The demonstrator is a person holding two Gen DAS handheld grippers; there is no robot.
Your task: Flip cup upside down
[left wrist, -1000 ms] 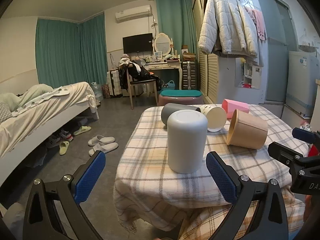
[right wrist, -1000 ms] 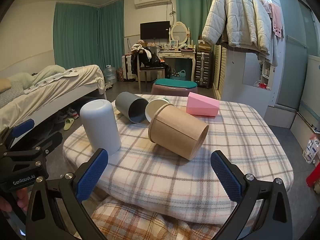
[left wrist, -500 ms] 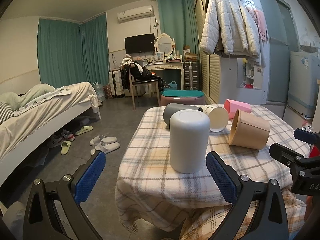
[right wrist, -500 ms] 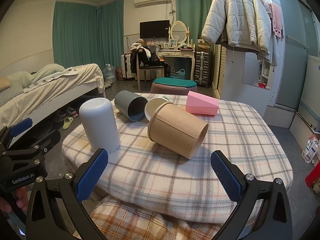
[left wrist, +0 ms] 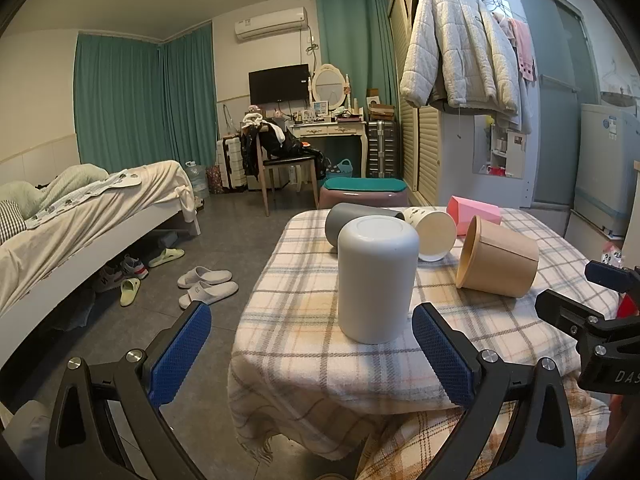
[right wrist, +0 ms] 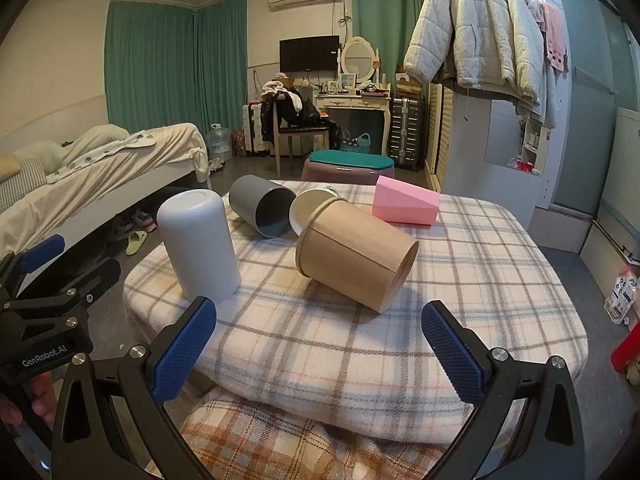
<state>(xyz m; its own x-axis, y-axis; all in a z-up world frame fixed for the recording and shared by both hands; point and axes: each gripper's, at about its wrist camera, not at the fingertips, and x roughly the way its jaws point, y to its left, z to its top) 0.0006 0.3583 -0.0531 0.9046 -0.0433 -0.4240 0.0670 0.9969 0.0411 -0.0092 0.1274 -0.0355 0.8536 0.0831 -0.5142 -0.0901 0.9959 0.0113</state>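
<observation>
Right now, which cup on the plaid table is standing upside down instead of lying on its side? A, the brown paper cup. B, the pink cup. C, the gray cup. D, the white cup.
D: the white cup stands with its closed base up, while the others lie on their sides.

Your left wrist camera sat low at the near left corner of the plaid-covered table (left wrist: 320, 360), facing the far wall, close to the upside-down white cup (left wrist: 376, 276). Your right wrist camera looked from the near edge further right, facing the same way, close to the brown paper cup (right wrist: 356, 256) lying on its side. Both views shared the table, all the cups and the far bedroom.
</observation>
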